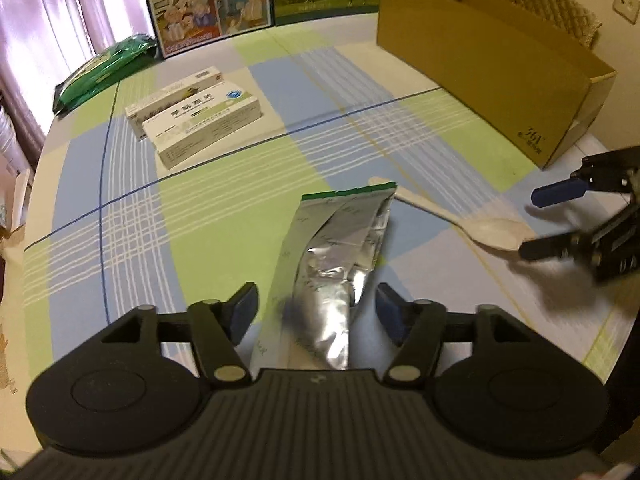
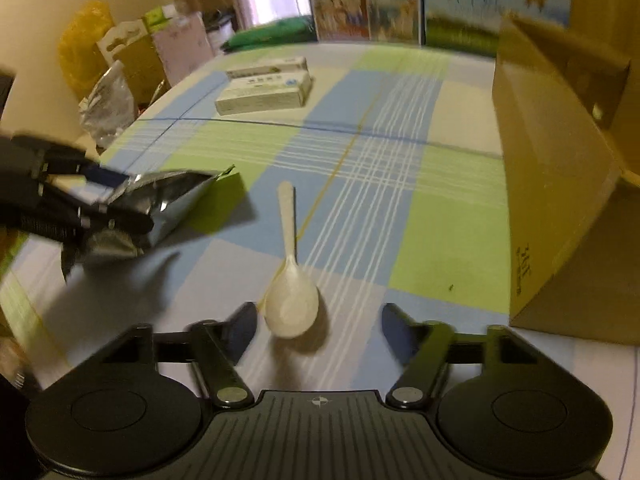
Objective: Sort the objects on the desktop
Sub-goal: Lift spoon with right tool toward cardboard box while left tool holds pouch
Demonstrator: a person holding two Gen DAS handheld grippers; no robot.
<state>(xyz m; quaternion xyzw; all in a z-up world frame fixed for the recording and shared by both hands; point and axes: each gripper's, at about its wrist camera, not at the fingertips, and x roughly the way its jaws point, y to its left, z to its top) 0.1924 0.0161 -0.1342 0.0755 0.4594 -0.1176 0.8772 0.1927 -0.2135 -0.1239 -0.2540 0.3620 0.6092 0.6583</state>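
Observation:
A silver foil pouch [image 1: 332,248] with a green top edge lies on the plaid tablecloth [image 1: 224,208]. My left gripper [image 1: 316,312] is open, one finger on either side of the pouch's lower part, small gaps showing. In the right wrist view the same left gripper [image 2: 134,200] straddles the pouch [image 2: 168,196]. A white plastic spoon [image 2: 290,280] lies with its bowl toward me. My right gripper [image 2: 320,330] is open, the bowl just ahead between its fingers. In the left wrist view the right gripper [image 1: 536,220] reaches the spoon [image 1: 496,232] from the right.
An open cardboard box [image 1: 500,80] [image 2: 560,200] stands along the table's right side. Two white medicine boxes [image 1: 200,120] [image 2: 264,88] lie side by side at the far left. A green bag [image 1: 104,68] rests at the far left corner, printed cartons [image 1: 208,4] behind.

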